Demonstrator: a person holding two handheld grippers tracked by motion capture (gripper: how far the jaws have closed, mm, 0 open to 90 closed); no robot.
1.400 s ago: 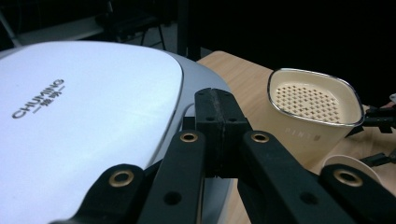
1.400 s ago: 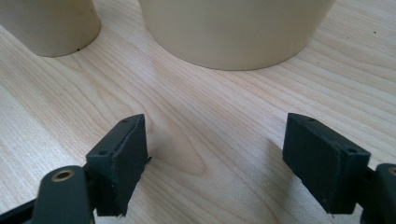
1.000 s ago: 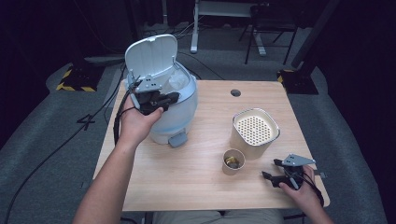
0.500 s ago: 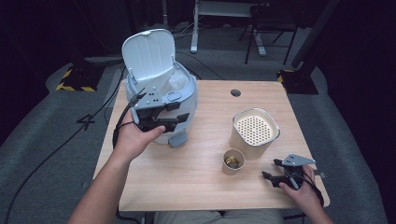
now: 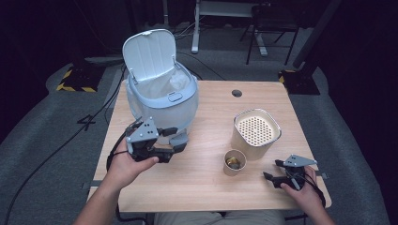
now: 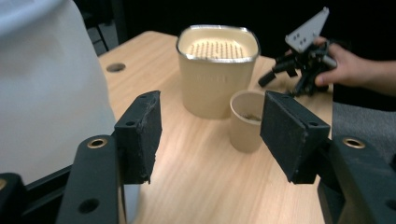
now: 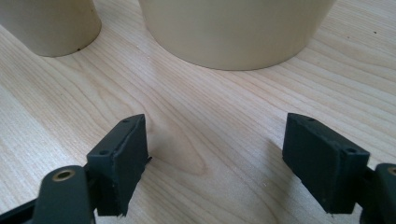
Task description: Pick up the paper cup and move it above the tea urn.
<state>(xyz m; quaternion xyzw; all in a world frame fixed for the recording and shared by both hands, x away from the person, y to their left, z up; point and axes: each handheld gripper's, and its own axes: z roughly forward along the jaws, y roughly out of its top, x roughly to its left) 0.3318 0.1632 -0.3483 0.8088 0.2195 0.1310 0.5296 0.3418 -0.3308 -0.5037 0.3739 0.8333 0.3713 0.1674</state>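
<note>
Straight ahead of the left gripper (image 6: 210,135), its jaws wide and empty, stands the small cup (image 6: 246,120); the right gripper (image 7: 224,163), equally spread and empty, sits nearer it

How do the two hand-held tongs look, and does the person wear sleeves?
Both tongs are black. The left tongs and the right tongs each carry a grey three-cornered plate with small holes on top. Each has two flat, rectangular black pads on arms with brass-coloured rivets. A black cable loops from the left tongs. The forearms are bare in the high view, with no sleeve visible.
</note>
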